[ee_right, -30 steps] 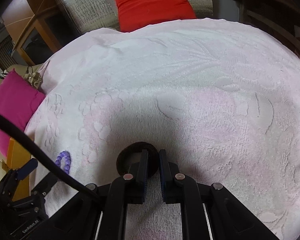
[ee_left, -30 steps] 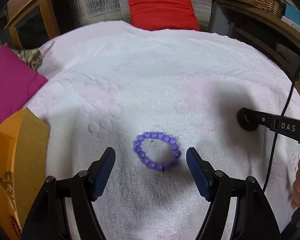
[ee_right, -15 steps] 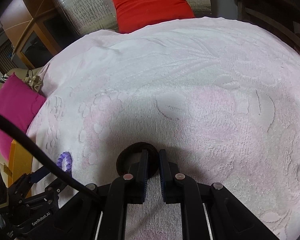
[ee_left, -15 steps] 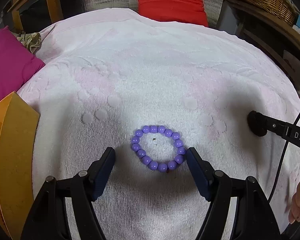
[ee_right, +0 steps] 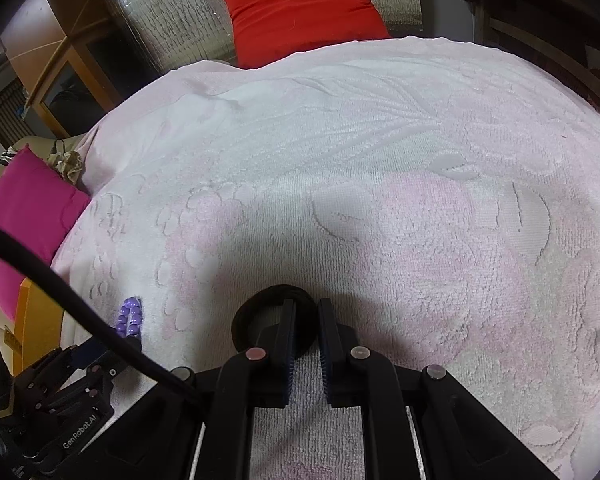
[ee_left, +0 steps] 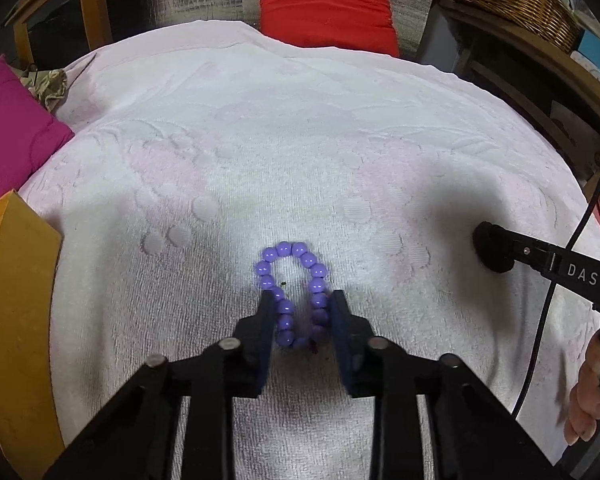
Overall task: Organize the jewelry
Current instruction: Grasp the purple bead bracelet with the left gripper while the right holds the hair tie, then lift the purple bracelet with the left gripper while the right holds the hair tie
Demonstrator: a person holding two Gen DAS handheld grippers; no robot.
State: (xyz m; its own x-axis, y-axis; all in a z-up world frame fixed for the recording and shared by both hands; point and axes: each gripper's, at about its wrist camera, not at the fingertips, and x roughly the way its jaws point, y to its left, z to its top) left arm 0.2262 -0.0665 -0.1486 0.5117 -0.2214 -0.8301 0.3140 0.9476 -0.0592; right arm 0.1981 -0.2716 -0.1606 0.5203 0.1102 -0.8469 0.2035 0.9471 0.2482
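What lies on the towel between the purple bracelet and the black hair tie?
Nothing: in the left wrist view the stretch of towel between the bracelet and the hair tie is bare, only embossed pattern and shadow.

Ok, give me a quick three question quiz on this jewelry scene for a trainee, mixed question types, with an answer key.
1. True or false: the left gripper has the purple bead bracelet squeezed between its pads.
2. What does the right gripper clamp?
A. black hair tie
B. gold chain
C. silver ring
3. Fill in: everything lies on a pale pink ____.

Key:
1. True; its jaws have just been closing, and the loop is pinched narrow.
2. A, the black hair tie.
3. towel.
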